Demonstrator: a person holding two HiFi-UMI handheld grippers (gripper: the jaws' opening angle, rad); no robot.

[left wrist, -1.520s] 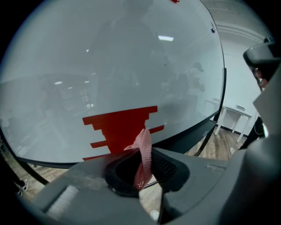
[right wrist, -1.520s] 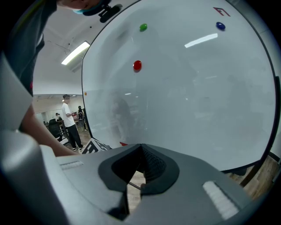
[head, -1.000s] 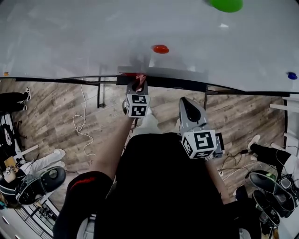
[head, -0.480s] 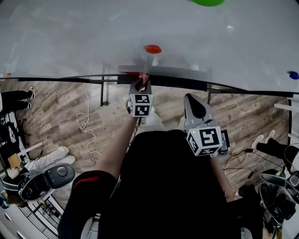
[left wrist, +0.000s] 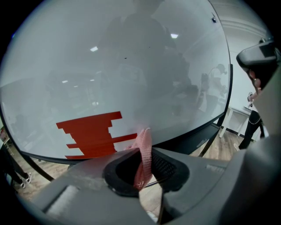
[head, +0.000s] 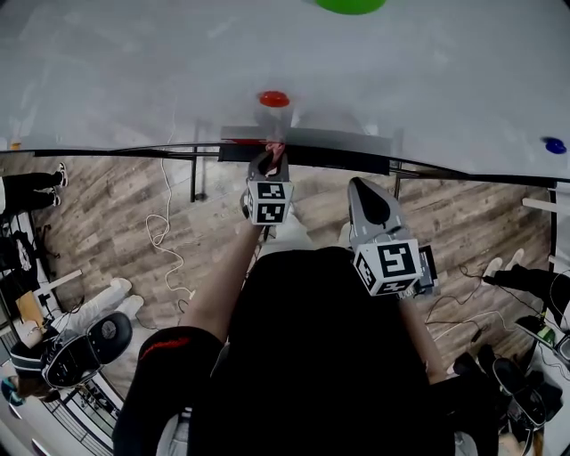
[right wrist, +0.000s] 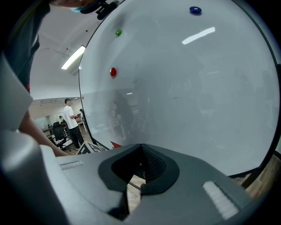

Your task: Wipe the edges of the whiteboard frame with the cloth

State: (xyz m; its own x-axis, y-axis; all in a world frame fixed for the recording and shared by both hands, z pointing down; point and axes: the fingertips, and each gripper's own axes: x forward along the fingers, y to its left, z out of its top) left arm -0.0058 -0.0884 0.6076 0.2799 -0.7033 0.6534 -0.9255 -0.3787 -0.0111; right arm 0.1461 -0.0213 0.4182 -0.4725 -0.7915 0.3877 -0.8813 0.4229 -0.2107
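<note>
**Left claw (head: 270, 158) holds cloth (left wrist: 143, 154) at lower frame (head: 107, 151); right claw (head: 363, 191) held back, empty**

Right claw: nearest to the person, low and to the right, pointing towards the whiteboard (head: 134, 71) but well short of it. Its jaws are closed together with nothing between them.

Left claw: extended further forward, with its tip at the bottom edge of the frame. Its jaws are clamped on a pink mesh cloth, a strip of which stands up between them.

Cloth: the free end reaches the dark lower frame rail, beside a red striped mark (left wrist: 92, 134) on the board. Whether it is in contact with the rail cannot be confirmed.

Whiteboard: otherwise plain. A red magnet (head: 274, 99) sits just above the left claw, a blue magnet (head: 555, 144) is far to the right, and a green magnet (head: 350, 4) is at the top.

Wooden floor (head: 116, 214) lies below the board.
</note>
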